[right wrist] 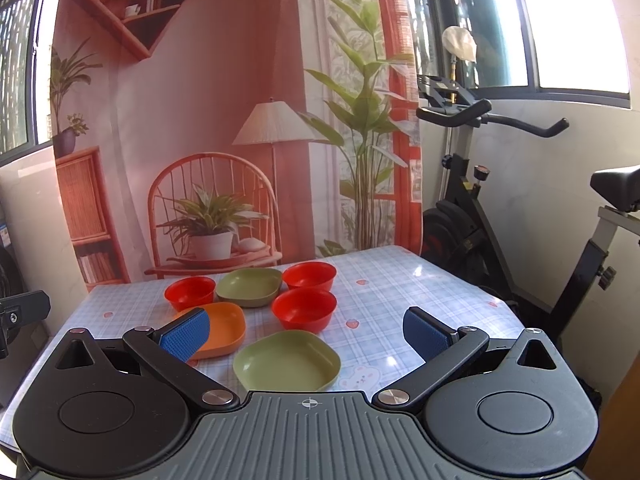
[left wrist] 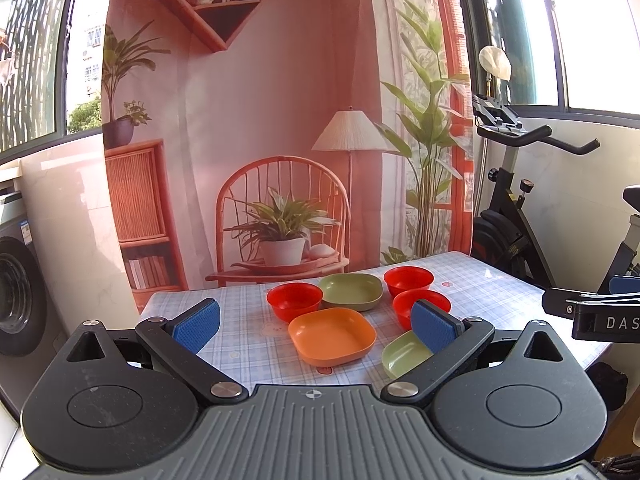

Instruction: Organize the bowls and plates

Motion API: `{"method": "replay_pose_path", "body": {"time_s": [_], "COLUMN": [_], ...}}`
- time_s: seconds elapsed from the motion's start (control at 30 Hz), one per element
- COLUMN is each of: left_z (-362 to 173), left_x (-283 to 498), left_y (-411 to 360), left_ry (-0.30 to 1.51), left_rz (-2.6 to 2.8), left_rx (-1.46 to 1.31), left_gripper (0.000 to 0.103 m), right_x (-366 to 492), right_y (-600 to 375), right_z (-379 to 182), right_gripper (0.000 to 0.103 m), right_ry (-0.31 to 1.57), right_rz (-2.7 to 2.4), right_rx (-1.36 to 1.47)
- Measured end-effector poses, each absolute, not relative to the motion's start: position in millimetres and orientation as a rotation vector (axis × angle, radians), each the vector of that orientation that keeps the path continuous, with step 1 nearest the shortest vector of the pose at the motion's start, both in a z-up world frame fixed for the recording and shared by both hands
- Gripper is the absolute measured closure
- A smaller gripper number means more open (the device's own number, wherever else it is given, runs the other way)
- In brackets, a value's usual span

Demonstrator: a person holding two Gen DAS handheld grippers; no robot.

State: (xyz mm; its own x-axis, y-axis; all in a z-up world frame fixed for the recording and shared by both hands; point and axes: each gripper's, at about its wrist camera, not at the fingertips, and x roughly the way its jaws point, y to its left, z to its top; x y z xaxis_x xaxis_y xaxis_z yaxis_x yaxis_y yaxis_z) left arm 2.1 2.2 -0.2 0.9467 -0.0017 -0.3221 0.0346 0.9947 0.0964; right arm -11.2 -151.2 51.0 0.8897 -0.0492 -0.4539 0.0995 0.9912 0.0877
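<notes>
We find both claws raised above the near edge of the counter (left wrist: 248, 320), which carries a pale checked cloth, with six dishes grouped toward its middle and far side. Working left to right in the left wrist view: the left claw (left wrist: 316, 326) stands wide, its blue pads (left wrist: 196, 326) well apart and holding nothing. Beyond it, the left red bowl (left wrist: 294, 300) sits upright; just right of it the far green plate (left wrist: 352, 291) lies close against it, and in front of both the orange plate (left wrist: 332, 336) rests flat. Further right we note the far red bowl (left wrist: 408, 280) and, just nearer, the near red bowl (left wrist: 420, 304), partly hidden by the claw's right pad. The near green plate (left wrist: 404, 354) lies closest to that side, also partly covered by the pad. In the right wrist view, the right claw (right wrist: 306, 336) is likewise wide and empty; the near green plate (right wrist: 286, 360) lies just ahead between its fingers, apart from the bowls. Behind the counter hangs a printed backdrop (left wrist: 280, 120), and an exercise bike (right wrist: 500, 200) stands to the right.
</notes>
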Motion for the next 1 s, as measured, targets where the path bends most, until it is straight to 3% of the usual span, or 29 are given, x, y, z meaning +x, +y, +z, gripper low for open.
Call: {"method": "replay_pose_path", "body": {"time_s": [0.67, 1.0], "left_z": [2, 19], "left_x": [1, 66], "left_y": [1, 9], "left_ry": [0.327, 0.317], "left_rz": [0.027, 0.023], "left_rx": [0.127, 0.149], "left_gripper": [0.0, 0.001], "right_x": [-10, 51], "right_y": [-148, -189], "right_z": [54, 74], "right_gripper": [0.0, 0.0], "right_ry": [0.469, 0.346], "right_rz": [-0.071, 0.021], "right_rx": [0.116, 0.217]}}
